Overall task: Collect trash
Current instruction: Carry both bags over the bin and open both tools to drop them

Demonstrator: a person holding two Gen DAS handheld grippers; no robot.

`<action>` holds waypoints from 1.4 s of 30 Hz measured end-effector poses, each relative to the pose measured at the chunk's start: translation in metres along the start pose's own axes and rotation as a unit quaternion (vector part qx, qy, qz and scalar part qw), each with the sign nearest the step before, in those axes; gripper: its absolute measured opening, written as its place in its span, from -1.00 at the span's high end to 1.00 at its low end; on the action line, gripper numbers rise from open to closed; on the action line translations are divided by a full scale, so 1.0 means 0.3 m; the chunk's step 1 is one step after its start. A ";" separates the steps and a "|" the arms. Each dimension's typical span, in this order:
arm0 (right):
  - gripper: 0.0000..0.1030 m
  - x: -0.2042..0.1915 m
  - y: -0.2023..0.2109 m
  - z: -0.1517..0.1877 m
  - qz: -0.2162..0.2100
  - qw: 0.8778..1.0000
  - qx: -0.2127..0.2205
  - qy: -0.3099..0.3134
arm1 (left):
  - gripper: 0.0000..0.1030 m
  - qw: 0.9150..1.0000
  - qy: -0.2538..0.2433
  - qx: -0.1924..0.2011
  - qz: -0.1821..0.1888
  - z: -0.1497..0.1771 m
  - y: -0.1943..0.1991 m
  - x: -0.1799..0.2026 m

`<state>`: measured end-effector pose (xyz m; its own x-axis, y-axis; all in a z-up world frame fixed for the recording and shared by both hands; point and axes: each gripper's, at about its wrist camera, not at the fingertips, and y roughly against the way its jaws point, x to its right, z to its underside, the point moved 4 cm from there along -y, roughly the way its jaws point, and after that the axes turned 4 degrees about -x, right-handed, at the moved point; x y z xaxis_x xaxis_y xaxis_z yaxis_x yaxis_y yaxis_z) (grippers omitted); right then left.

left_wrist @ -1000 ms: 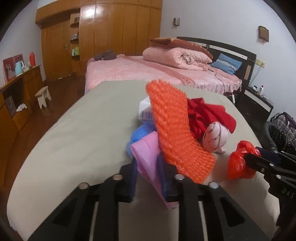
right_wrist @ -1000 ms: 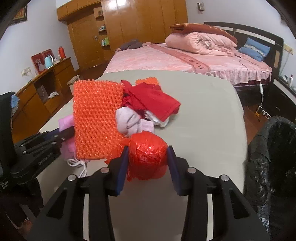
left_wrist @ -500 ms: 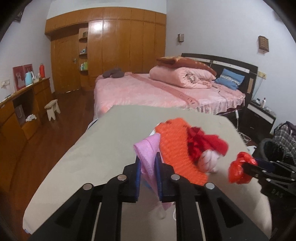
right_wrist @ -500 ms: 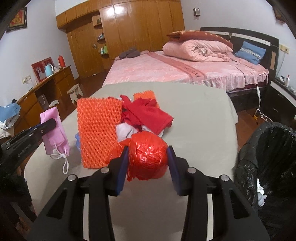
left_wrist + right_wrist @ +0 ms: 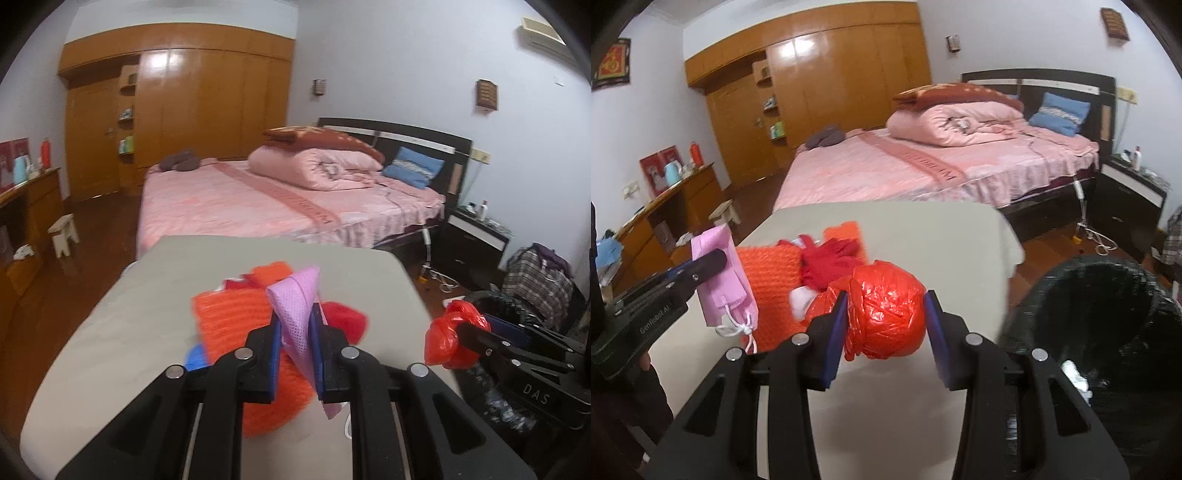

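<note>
Two pieces of trash are held off the table, one in each gripper. The right gripper (image 5: 886, 325) is clamped on a crumpled red plastic bag ball (image 5: 886, 314), its two blue pads pressing the ball's sides; the ball hangs above the near right part of the grey table (image 5: 923, 236), close to the black-lined trash bin (image 5: 1108, 314) that stands just beside the table's right edge. One small white scrap (image 5: 1075, 373) lies inside the bin. The left gripper (image 5: 295, 339) pinches a pink face mask (image 5: 295, 310) between its two blue pads; the mask stands up in a folded peak above the fingers and, in the right wrist view, its white ear loops (image 5: 738, 328) dangle below.

Left on the table is one heap: two orange foam net pieces, a large one (image 5: 772, 284) near and a smaller one (image 5: 846, 236) behind it, one red cloth (image 5: 831, 262) between them, a white-pink bundle (image 5: 799, 299) partly hidden by the ball, and something blue (image 5: 195, 358) poking out under the net.

Behind the table stands one pink bed (image 5: 236, 199) bearing one folded quilt (image 5: 317, 166).
</note>
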<state>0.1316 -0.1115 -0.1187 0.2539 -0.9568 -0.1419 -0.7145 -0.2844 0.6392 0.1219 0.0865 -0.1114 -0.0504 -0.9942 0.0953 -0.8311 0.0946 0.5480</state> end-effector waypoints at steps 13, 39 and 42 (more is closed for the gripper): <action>0.23 0.319 0.106 0.020 0.092 0.993 0.026 -0.062 | 0.72 0.996 -0.044 -0.008 0.080 -0.033 -0.093 0.311; -0.04 0.814 0.296 0.191 0.238 0.958 0.037 -0.157 | 0.12 0.961 -0.133 -0.049 0.238 0.002 -0.236 0.915; -0.42 0.829 0.308 0.202 0.248 0.954 0.041 -0.161 | -0.02 0.961 -0.131 -0.051 0.239 0.004 -0.239 0.921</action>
<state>0.0891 -0.3794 -0.1406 -0.3330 -0.9403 -0.0697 -0.7471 0.2180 0.6280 0.1668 -0.1949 -0.1254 -0.5618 -0.8133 0.1514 -0.6200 0.5351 0.5738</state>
